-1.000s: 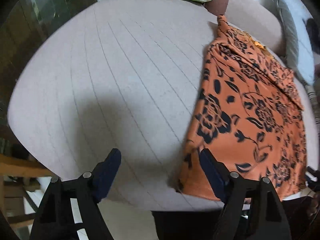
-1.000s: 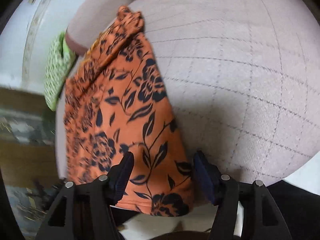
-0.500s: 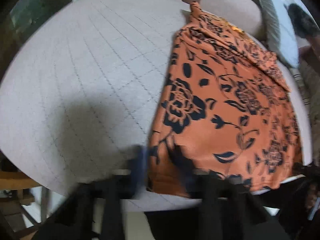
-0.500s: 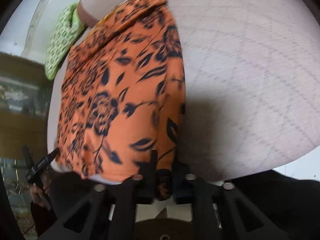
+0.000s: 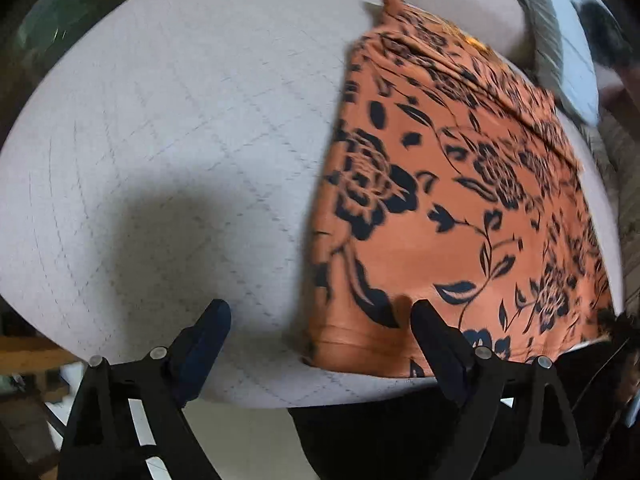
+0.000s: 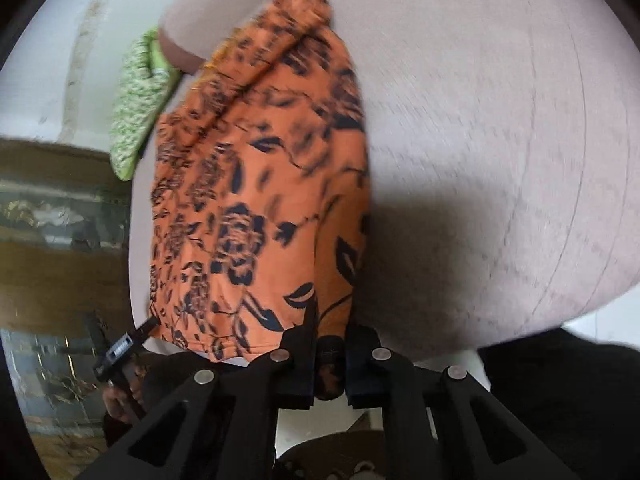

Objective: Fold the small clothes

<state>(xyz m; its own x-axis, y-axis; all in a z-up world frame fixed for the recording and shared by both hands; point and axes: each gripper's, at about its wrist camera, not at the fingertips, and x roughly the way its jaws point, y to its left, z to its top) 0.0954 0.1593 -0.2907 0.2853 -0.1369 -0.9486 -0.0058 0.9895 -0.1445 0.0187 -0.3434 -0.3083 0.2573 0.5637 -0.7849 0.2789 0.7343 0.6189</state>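
Seemingly only right hand-held gripper [image 6: 329, 354] on skirt [image 6: 256, 200]

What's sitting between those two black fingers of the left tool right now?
In the left wrist view, the left gripper is open; between its fingers lie bare quilted cushion and the near corner of the orange floral garment.

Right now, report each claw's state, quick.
Left claw: open, holding nothing, straddling the near corner of the orange floral garment.
Right claw: closed on the garment's near edge.
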